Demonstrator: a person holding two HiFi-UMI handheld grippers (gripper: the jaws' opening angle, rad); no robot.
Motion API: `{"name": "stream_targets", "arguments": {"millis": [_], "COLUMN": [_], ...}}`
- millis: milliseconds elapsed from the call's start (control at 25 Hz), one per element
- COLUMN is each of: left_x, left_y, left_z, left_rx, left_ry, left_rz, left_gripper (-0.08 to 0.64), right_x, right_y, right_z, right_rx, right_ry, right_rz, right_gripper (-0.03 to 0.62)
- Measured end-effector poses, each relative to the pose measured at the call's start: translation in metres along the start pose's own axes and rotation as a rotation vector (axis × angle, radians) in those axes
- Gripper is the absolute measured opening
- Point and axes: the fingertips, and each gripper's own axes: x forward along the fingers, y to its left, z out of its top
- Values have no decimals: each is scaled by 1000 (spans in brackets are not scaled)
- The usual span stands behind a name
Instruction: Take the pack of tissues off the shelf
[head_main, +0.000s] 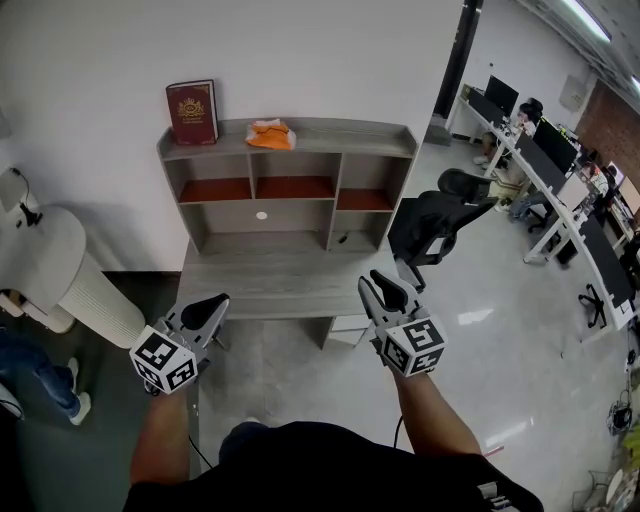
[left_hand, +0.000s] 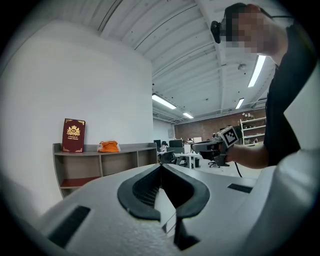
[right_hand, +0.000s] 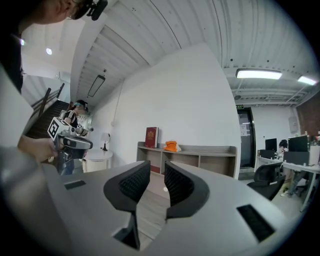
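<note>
Left gripper (left_hand: 160, 167): my left tool's jaws meet at the tips, and I see nothing caught between them.
Right gripper (right_hand: 157, 166): my right tool's jaws stand slightly apart. The slot between them is narrow and holds nothing.
Pair: I hold both tools side by side and well apart from each other, just short of the desk's front edge.
Desk (head_main: 280, 282): grey wood grain, right ahead of both tools. Its front left corner is next to my left jaws.
Stand (head_main: 62, 268): white and round, off to the left of my left tool.
Chair (head_main: 436, 224): black office chair, ahead and to the right of my right tool, beside the desk.
Shelf (head_main: 352, 136): grey unit with open compartments, standing on the desk's far side against the wall, beyond both tools.
Disc (head_main: 261, 215): small and white, in the shelf's lower middle compartment. From my right tool it lines up with the slot between the jaws.
Tissues (head_main: 270, 134): orange pack lying on the shelf's top board, far ahead and between the lines of my two tools. Neither tool touches it.
Book (head_main: 192, 112): red, upright against the wall at the left end of the top board, near the tissues but apart from them.
</note>
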Motion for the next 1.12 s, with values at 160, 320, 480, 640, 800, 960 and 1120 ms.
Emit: {"name": "stream_targets", "arguments": {"millis": [160,320,480,640,800,960,1120], "left_x": [13,27,39,56,78,98,107], "left_y": [9,25,58,109,154,184,202], "left_z": [-10,-18,-17,-20,-23,-31,-35], "left_rx": [-31,-25,-13,-25,-24,-30,-43], "left_ry": [-7,8,-4,-10,-3,8,13], "left_rz": [7,-6,-11,-1,-11,-27,-24], "left_gripper": [18,18,18,18,18,18,18], "right_x": [11,32,58,91,131,166,186], "right_y": [-10,-17,-28,-44,-60,-72,-76], "right_z": [-5,-6,-5,-4,-3,-2,-5], "right_rx": [-25,-33,-36,-38,-23,-18,-19], "right_ry": [21,24,23,30,42,42,53], "right_rz": [6,3,-23,-62,-94,-112,-109], "right_gripper": [95,95,95,95,95,95,94]}}
